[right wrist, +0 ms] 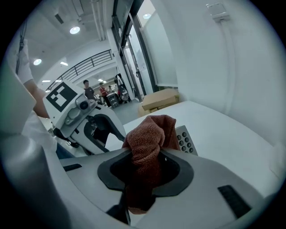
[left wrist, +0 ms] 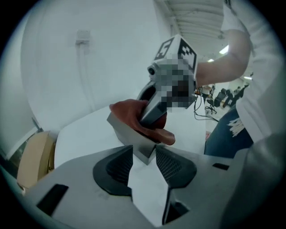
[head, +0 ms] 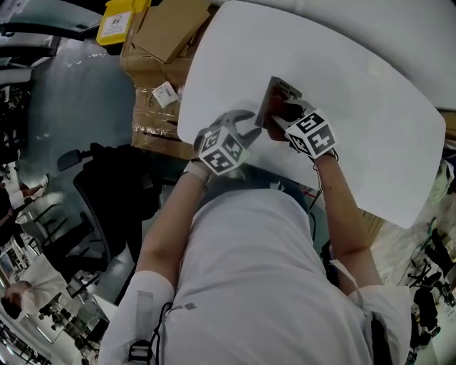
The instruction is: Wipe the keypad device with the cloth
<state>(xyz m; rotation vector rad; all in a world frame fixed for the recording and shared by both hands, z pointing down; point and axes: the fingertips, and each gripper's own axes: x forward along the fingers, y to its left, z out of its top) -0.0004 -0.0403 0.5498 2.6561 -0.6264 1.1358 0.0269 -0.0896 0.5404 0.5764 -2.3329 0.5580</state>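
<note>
White table (head: 370,107) carries the device (left wrist: 127,132) by its near edge. The left gripper (left wrist: 144,164) gapes around the device's near corner, gripping nothing, probably to brace it. The right gripper (right wrist: 145,170) pinches the cloth (right wrist: 147,134) onto its top to wipe.

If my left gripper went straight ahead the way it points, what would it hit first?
Probably the near corner of the keypad device, right at its open jaw tips.

White table (head: 370,93) before me, cardboard boxes (head: 171,36) on the floor off the table's far left edge, yellow box (head: 120,20) farther from the table, black chair (head: 107,189) left of the table's near corner.
</note>
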